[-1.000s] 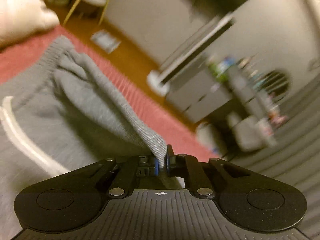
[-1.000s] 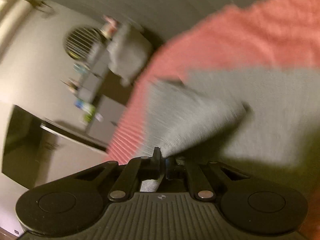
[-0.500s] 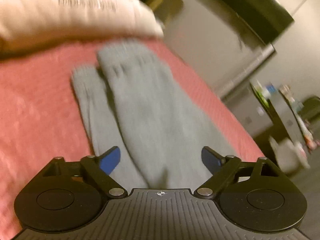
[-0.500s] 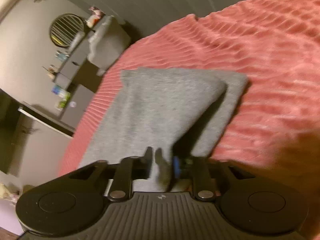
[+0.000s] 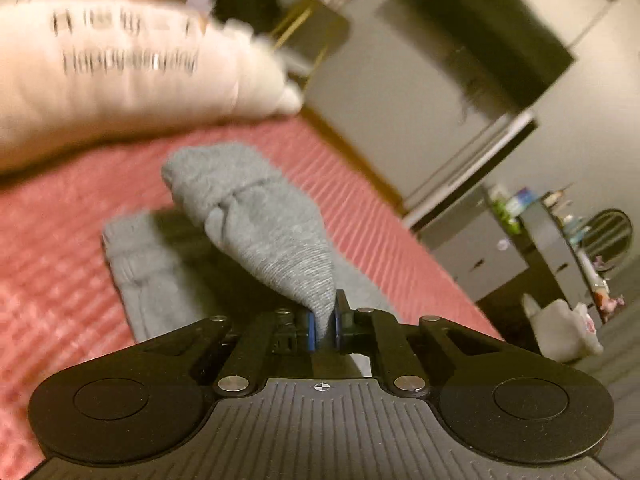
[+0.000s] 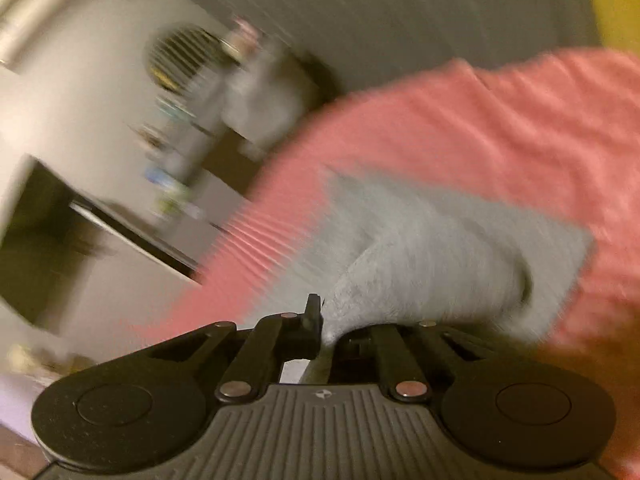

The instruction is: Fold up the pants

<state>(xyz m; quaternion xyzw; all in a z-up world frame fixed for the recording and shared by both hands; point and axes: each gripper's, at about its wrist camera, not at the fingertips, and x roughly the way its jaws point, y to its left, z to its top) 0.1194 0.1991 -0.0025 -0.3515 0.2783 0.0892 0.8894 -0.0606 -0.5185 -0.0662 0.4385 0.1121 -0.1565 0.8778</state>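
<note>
Your left gripper (image 5: pixel 324 322) has its jaws closed on a bunched end of the grey pants (image 5: pixel 256 216); they have just been closing, and the cloth now sits pinched between the blue pads (image 5: pixel 311 328). From that pinch the fabric rises in a cone away from you, lifted off the layer of pants that lies flat on the red bedspread (image 5: pixel 60 240). A white pillow (image 5: pixel 120 72) with blurred dark lettering lies on the bed beyond the pants.

Your right gripper (image 6: pixel 326 326) also has its jaws clamped on grey cloth, having just been closing; the pants (image 6: pixel 420 264) spill over the right finger and hide it, while the left finger (image 6: pixel 314 312) shows black against the fabric. This held fold lifts off a flat grey layer spread on the bedspread (image 6: pixel 500 128). The right wrist view is heavily smeared, so finer folds cannot be made out. Off the bed, a dark cabinet (image 5: pixel 480 256) with small items on top stands by the wall
</note>
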